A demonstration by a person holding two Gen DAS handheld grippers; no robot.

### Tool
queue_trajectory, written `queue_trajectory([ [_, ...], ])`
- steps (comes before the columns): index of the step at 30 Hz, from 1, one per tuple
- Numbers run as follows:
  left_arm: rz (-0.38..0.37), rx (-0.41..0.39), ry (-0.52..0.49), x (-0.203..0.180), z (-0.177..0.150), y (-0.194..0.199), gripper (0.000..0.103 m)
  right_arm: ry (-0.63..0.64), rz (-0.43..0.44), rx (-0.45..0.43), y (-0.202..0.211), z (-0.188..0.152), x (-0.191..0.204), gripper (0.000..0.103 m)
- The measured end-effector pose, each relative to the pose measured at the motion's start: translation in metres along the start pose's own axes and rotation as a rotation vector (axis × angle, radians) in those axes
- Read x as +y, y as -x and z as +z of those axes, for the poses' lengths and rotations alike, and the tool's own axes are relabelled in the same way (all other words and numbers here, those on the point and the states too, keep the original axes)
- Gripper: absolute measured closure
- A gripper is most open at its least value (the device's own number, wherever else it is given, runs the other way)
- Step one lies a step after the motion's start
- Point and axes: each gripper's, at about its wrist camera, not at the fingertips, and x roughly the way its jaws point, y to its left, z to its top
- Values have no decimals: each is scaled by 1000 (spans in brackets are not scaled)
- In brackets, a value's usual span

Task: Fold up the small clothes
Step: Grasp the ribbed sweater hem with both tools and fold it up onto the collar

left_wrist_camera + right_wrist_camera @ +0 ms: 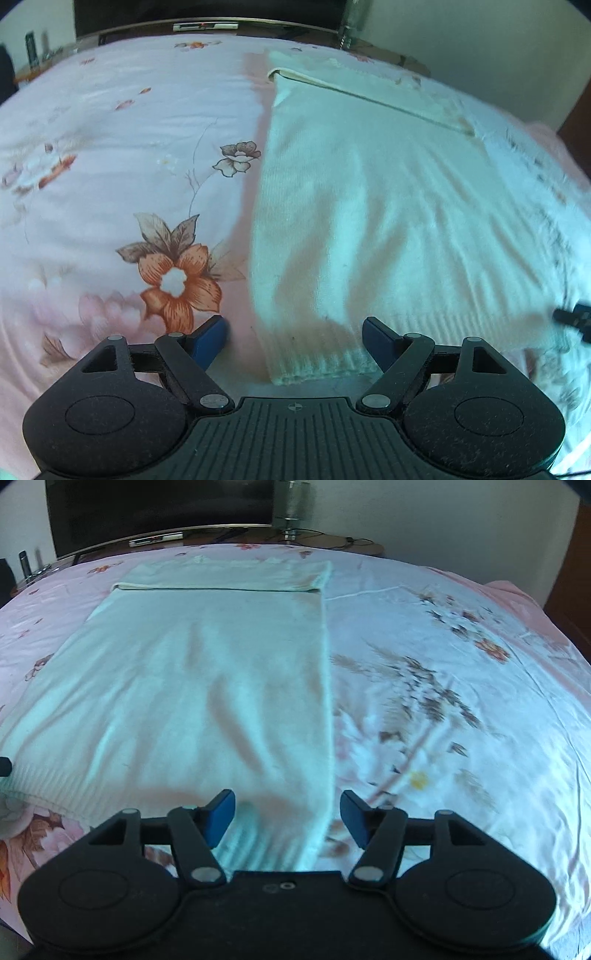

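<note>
A pale mint knit sweater (369, 206) lies flat on the flowered bedspread, with a fold across its far end and its ribbed hem nearest me. My left gripper (295, 338) is open over the hem's near left corner; the blue pads stand apart on either side of that corner and do not press it. In the right wrist view the same sweater (207, 686) fills the left half. My right gripper (287, 816) is open above the hem's near right corner, the cloth edge between the pads and untouched. The other gripper's dark tip shows at each view's edge.
The pink bedspread (110, 184) with orange and brown flowers spreads around the sweater on both sides. Behind the bed stand a dark television (162, 509) and a low cabinet holding a glass vase (291, 502) and cables. A wooden door edge (576, 590) is at the right.
</note>
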Motion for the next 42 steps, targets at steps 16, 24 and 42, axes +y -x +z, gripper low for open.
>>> queue_trajectory([
  [16, -121, 17, 65, 14, 17, -2, 94, -205, 174, 123, -7, -3, -13, 95],
  [24, -150, -150, 28, 1, 57, 20, 100, -293, 290, 0, 13, 34, -24, 95],
  [42, -93, -278, 73, -25, 235, -88, 100, -256, 272, -231, -83, 205, -39, 95],
])
